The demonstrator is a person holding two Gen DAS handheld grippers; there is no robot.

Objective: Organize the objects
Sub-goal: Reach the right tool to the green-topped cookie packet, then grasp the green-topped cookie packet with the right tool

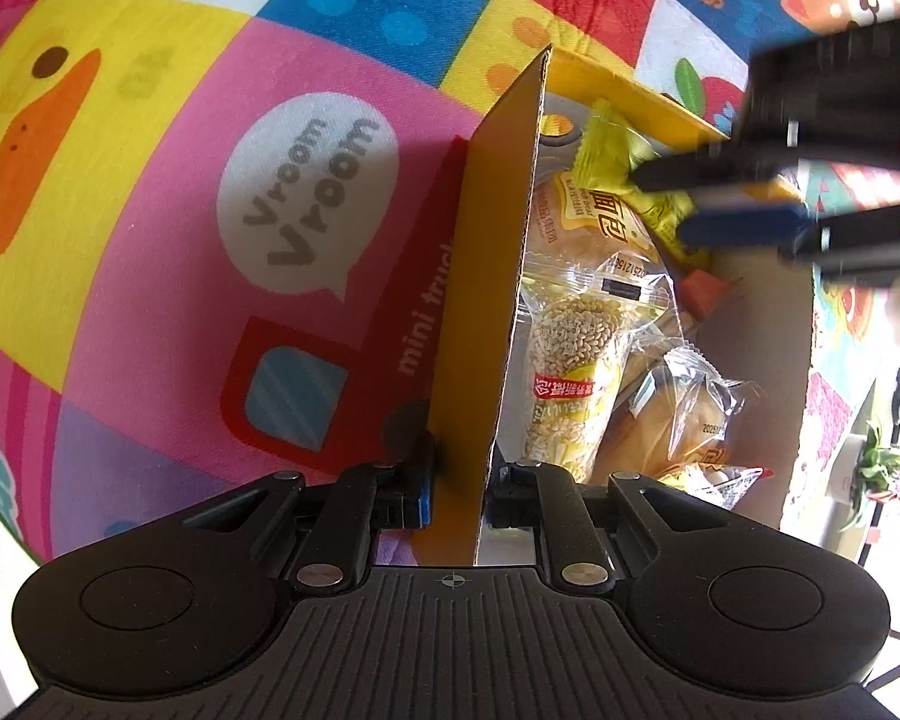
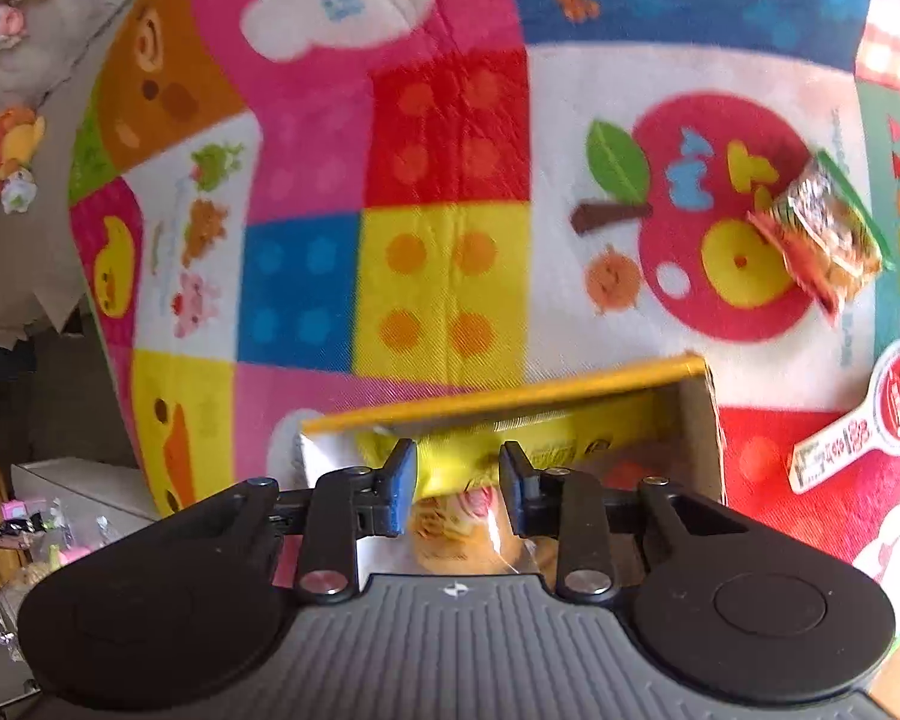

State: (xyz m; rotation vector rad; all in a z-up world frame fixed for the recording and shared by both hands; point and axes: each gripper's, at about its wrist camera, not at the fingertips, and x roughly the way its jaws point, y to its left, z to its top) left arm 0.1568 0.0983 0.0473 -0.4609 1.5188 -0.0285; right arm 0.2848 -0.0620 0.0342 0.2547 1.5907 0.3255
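Yellow cardboard box [image 1: 498,276] stands open on the patterned play mat [image 1: 150,192], holding wrapped snacks: a grain bar packet [image 1: 570,372], a bread roll packet [image 1: 678,420] and a larger bread packet [image 1: 600,222]. The left gripper [image 1: 457,495] is clamped on the box's near side wall, one finger outside and one inside, the wall edge running up between the pads. The right gripper [image 2: 459,483] points down into the box; in the left wrist view its fingers [image 1: 678,171] are closed on a yellow snack packet [image 1: 618,150], which hangs just above the other contents, inside the box's far end. In the right wrist view the same yellow packet [image 2: 462,468] sits between the two pads, touching both. Outside the box on the mat lie a red-and-green snack bag [image 2: 822,234] and a red-and-white spoon-shaped packet [image 2: 864,414], well apart from either gripper.
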